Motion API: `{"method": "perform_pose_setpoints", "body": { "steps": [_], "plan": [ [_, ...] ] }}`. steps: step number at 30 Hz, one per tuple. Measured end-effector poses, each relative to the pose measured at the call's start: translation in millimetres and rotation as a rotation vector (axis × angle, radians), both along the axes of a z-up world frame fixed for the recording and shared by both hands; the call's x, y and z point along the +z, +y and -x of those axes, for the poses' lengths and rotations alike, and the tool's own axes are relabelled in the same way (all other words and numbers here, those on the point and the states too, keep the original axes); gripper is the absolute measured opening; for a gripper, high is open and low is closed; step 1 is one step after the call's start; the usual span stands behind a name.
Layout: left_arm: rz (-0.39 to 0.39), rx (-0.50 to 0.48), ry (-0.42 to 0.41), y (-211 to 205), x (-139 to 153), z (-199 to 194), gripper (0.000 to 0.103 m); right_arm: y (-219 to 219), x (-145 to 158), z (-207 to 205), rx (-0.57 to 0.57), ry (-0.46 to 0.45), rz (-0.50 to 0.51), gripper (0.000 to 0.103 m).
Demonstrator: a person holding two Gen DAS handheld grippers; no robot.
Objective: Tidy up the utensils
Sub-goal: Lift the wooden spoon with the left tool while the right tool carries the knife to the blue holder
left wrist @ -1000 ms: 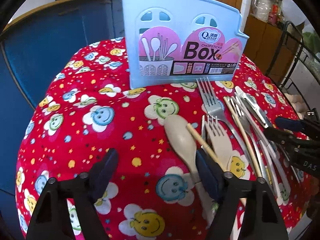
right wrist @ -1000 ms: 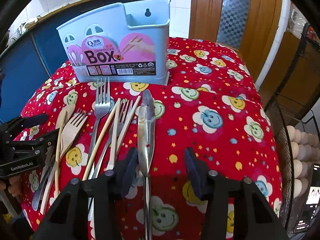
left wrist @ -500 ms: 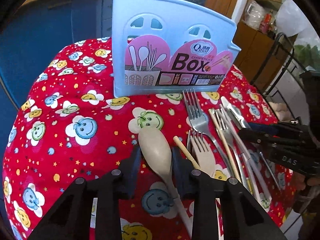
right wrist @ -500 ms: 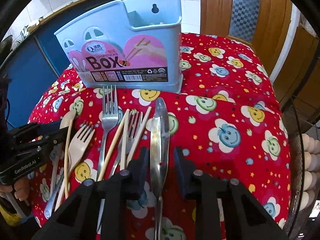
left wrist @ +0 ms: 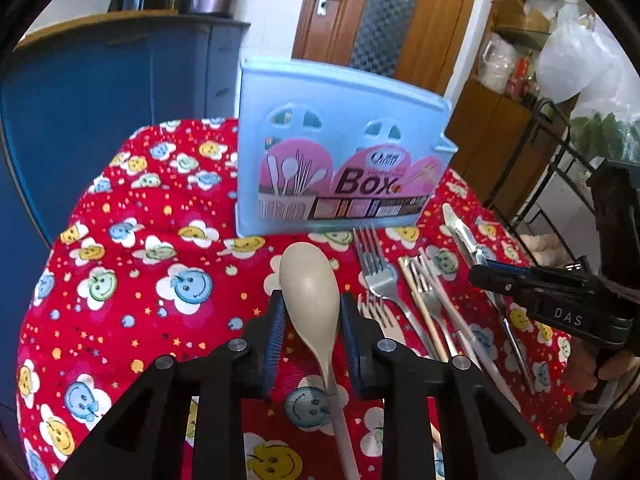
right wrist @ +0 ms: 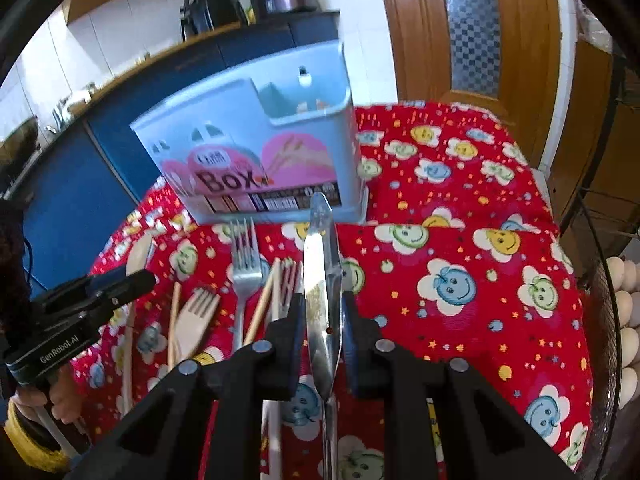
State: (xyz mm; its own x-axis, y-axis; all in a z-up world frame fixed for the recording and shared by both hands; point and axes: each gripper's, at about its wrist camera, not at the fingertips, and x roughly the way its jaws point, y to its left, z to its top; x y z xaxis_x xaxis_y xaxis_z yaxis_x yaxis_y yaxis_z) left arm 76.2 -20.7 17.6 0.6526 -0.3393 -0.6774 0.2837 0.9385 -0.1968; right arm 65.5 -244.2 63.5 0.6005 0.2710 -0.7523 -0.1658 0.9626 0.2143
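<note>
- Left wrist view: left claw (left wrist: 308,332) is clenched on the beige spoon (left wrist: 310,292), pads on either side of the bowl's lower half, handle running back under the claw. Spoon looks raised off the red tabletop (left wrist: 132,264), though I can't be sure.
- Blue utensil box (left wrist: 340,152) stands upright at the far edge, straight ahead. Steel fork (left wrist: 380,272), chopsticks (left wrist: 424,312) and a wooden fork (left wrist: 380,316) lie to the right on the cloth.
- Right wrist view: right claw (right wrist: 322,332) is clenched on the metal tongs (right wrist: 320,280), tips pointing at the box (right wrist: 256,148); its open top compartment shows at the far right end.
- Step, as I read it: both items grasped, transfer to box pending.
- Next move calls for lifting, tilting each item near vertical, and dropping it into a compartment without knocking the box over.
</note>
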Motion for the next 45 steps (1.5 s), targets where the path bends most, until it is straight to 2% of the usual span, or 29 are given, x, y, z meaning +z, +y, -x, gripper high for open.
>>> {"method": "perform_pose_setpoints", "body": {
  "steps": [8, 18, 33, 45],
  "plan": [
    [0.036, -0.002, -0.093, 3, 24, 19, 0.027, -7, 28, 23, -0.039, -0.123, -0.087, 0.019],
    [0.063, 0.000, -0.203, 8, 54, 41, 0.027, 3, 64, 48, -0.058, -0.262, -0.092, 0.019],
    [0.089, 0.007, -0.298, 12, 88, 50, 0.027, 12, 95, 49, -0.055, -0.351, -0.095, 0.019],
    [0.080, 0.016, -0.345, 13, 110, 35, 0.027, 8, 110, 36, -0.068, -0.385, -0.114, 0.019]
  ]
}}
